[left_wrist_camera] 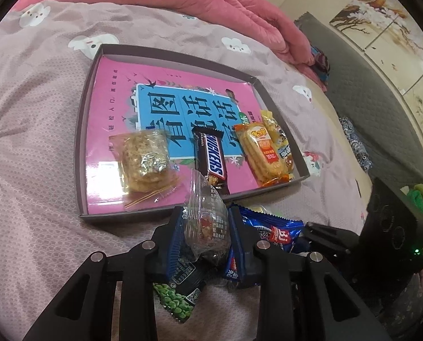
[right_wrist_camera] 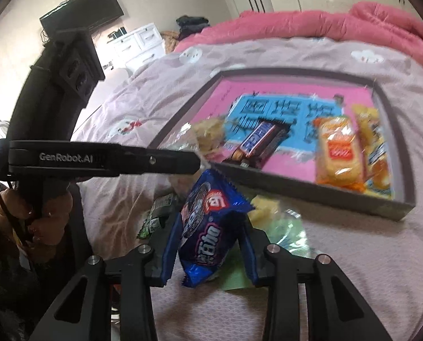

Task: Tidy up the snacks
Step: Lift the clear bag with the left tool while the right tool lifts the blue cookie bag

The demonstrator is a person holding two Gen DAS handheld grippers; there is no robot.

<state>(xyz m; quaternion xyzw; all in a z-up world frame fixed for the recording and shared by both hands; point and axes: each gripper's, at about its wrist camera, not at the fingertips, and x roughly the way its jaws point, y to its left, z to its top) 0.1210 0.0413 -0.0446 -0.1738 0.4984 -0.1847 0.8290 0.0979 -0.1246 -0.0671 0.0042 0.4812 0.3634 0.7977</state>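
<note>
The left tongs (left_wrist_camera: 204,227) were closed on a clear-wrapped snack (left_wrist_camera: 207,221), their blue pads pressing its sides just in front of the tray's near wall. The right tongs (right_wrist_camera: 208,241) had a blue cookie packet (right_wrist_camera: 208,218) standing between their pads, which touched both its sides; no earlier view was there to show more. Both sat over a bed (left_wrist_camera: 41,156) covered by a mauve sheet with white cloud prints, and a pink quilt (left_wrist_camera: 240,8) lay bunched at twelve o'clock. The shallow grey tray (left_wrist_camera: 82,130), lined with a pink and blue printed card, lay at the middle of the left view. Inside it, near the front wall, sat a clear packet of crumbly biscuits (left_wrist_camera: 144,162) at nine o'clock, a chocolate bar (left_wrist_camera: 211,159) in the centre, and an orange packet of crackers (left_wrist_camera: 261,153) at three o'clock, with a yellow packet (left_wrist_camera: 279,136) just beside it. A green pea packet (left_wrist_camera: 177,298) lay on the bed under the left tongs. In the right view a hand (right_wrist_camera: 41,213) gripped the left tool's handle at nine o'clock.
</note>
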